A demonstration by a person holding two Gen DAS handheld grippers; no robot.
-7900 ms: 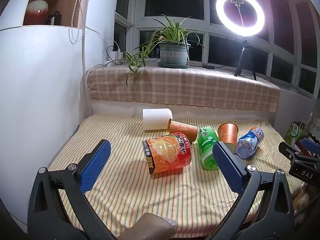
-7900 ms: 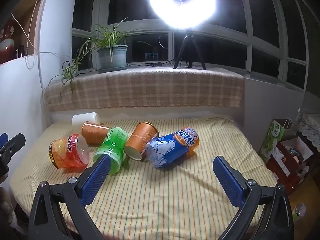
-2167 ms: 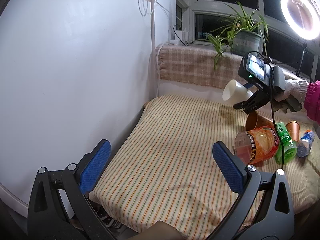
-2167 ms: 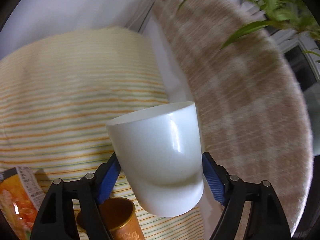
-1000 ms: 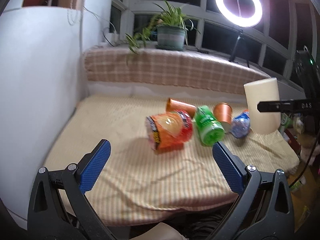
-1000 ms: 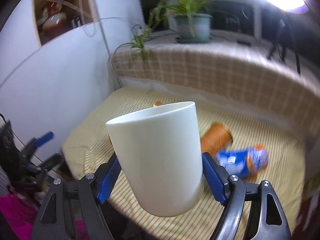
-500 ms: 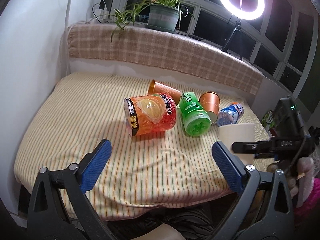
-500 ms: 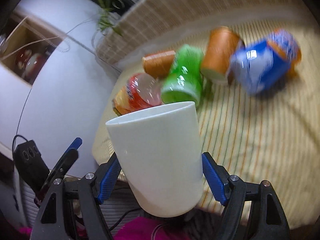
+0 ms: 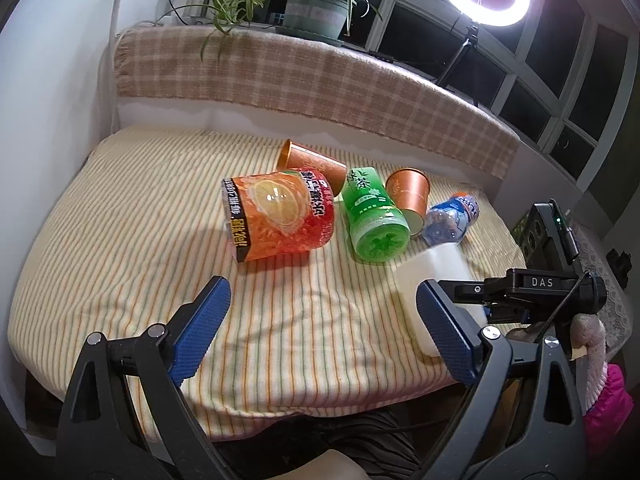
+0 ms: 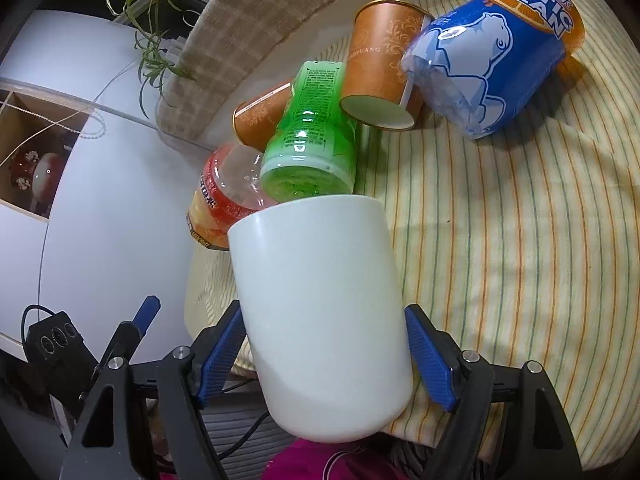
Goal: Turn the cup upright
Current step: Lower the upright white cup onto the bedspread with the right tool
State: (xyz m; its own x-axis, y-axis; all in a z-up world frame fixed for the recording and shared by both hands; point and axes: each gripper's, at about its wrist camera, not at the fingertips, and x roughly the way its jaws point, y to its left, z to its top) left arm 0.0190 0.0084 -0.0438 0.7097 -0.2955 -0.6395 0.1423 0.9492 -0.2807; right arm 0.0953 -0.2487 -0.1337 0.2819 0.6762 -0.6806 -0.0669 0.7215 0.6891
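One white cup (image 10: 320, 316) clamped between the blue pads of the right gripper (image 10: 324, 360), jaws closed on its lower wall, rim pointing away from the camera and up toward the clutter. Seen from the left wrist view as a pale cup (image 9: 436, 280) hanging at the near right edge of the striped cloth (image 9: 120, 240) on the worktop, apparently close to upright but somewhat tilted; whether its base touches the cloth cannot be told. Left gripper (image 9: 320, 332) low over the front of the worktop, jaws wide apart, holding nothing.

Just beyond the cup: green bottle (image 10: 312, 140) on its side, orange-labelled bottle (image 9: 280, 216) beside it, two copper paper cups (image 10: 380, 76) lying down, blue bottle (image 10: 492, 52) further right.

Likely step: setting the cup down on its base and letting go.

Risks, as judgement only:
- Placement very near the front edge of the worktop, so a slight drift outward could send the cup off the side.
- Soft, rumpled cloth underneath, so a tilted release could tip it over again.
- Green bottle close ahead, so a forward nudge could roll it into the cup.
- Smooth cup wall held low, so a loosened grip before contact could let it slip or rotate.
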